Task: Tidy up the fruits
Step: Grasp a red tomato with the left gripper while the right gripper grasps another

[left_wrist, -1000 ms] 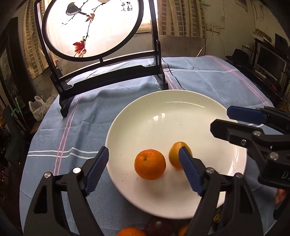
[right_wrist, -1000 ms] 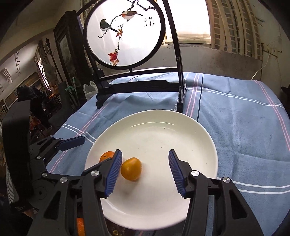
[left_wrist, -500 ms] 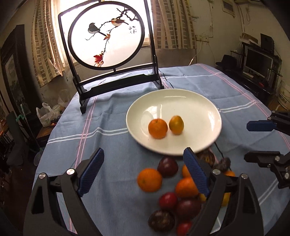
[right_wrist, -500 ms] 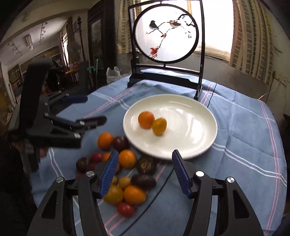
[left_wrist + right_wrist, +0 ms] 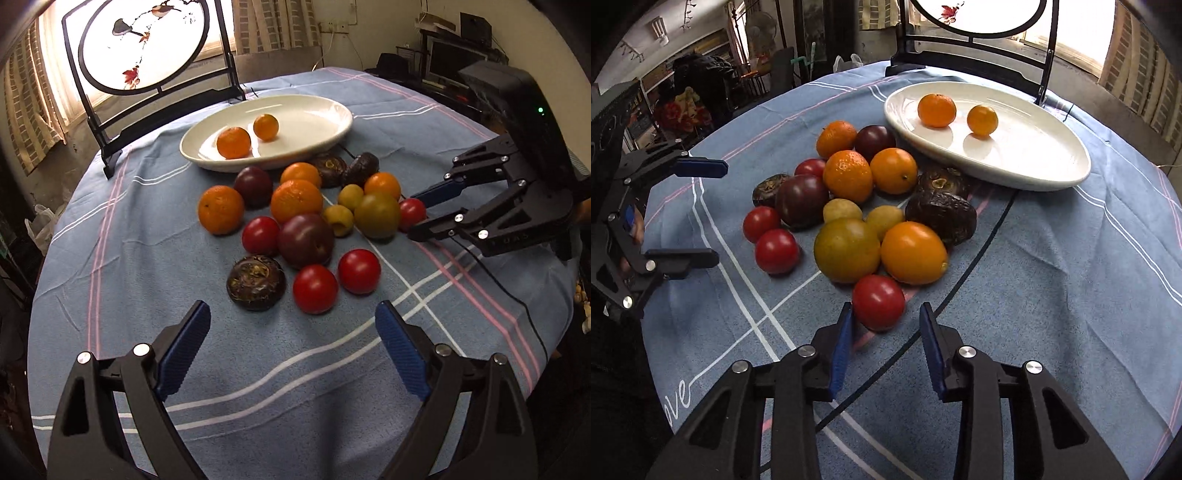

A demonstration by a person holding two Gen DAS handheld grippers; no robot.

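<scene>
A white plate (image 5: 317, 136) (image 5: 1034, 162) holds two small oranges (image 5: 233, 142) (image 5: 936, 110). In front of it lies a pile of several fruits on the blue cloth: oranges (image 5: 221, 209), dark plums (image 5: 306, 240), red tomatoes (image 5: 315, 288), yellow-green fruits (image 5: 846, 249) and brown rough ones (image 5: 255, 282). My left gripper (image 5: 291, 347) is open and empty, just short of the pile. My right gripper (image 5: 886, 343) is open, with a red tomato (image 5: 878, 302) (image 5: 412, 214) just in front of its fingertips, partly between them.
A black stand with a round painted bird screen (image 5: 147, 48) is behind the plate. A thin black cable (image 5: 982, 243) runs across the cloth past the fruit. A round table edge drops off on all sides; room clutter lies beyond.
Both grippers have pulled back from the plate and dropped low toward the fruit pile. The right gripper's jaws have narrowed and now sit at a red tomato.
</scene>
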